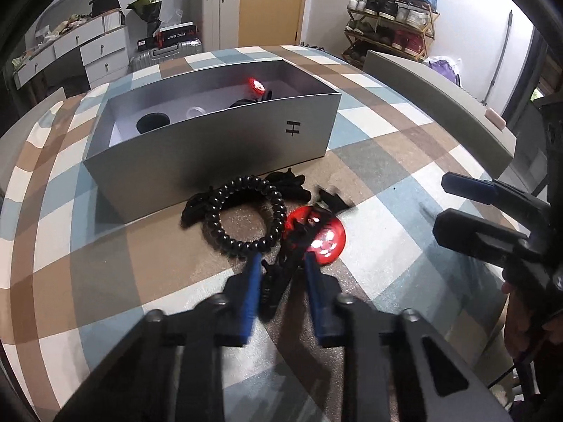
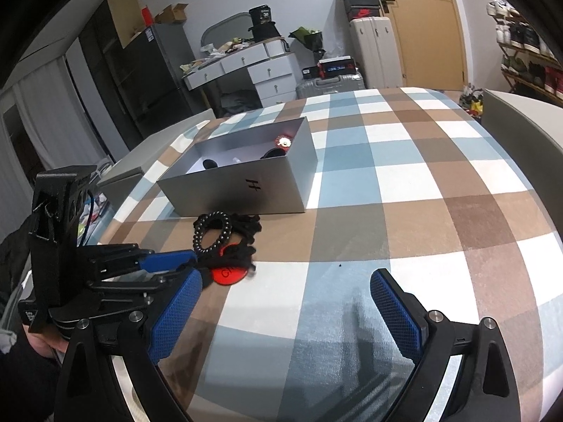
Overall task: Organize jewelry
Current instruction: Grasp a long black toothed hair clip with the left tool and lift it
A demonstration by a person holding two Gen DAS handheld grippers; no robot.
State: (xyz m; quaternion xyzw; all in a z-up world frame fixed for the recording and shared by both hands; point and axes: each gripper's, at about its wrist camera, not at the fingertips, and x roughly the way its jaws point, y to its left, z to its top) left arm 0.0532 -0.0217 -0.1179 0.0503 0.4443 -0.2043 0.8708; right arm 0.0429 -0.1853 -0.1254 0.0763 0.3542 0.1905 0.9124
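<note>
Blue-padded fingers of the left claw [image 1: 283, 263] sit at 6 o'clock in the left wrist view, drawn close together with a black hair clip [image 1: 272, 288] between them; whether the pads actually press on it is blurred, so I cannot tell. Just beyond the tips, at 12 o'clock from them, lies a red round piece [image 1: 325, 237], partly covered by black odds and ends. Just beside it, at its 9 o'clock, a black beaded bracelet [image 1: 242, 219] rests on the checked desk [image 1: 387, 161], overlapping more black hair ties [image 1: 288, 183]. Behind the pile stands an open silver box [image 1: 211, 154], its front wall blocking most of what lies inside; a second red piece [image 1: 255, 86] and a dark round thing [image 1: 153, 122] show over the rim. The right claw [image 1: 440, 204] enters at 3 o'clock, well apart from the pile. A shoe rack [image 1: 390, 17] and white drawers [image 1: 98, 52] fill the far room.

In the right wrist view, the right claw [image 2: 285, 292] is spread wide over bare checked cloth, nothing between its fingers. At 9 o'clock the left claw [image 2: 190, 263] reaches into the pile, partly hiding the red round piece [image 2: 228, 276]. The bracelet [image 2: 211, 234] lies at 11 o'clock, the silver box [image 2: 242, 186] behind it. A suitcase [image 2: 330, 86] and wooden door [image 2: 422, 24] stand beyond the desk.
</note>
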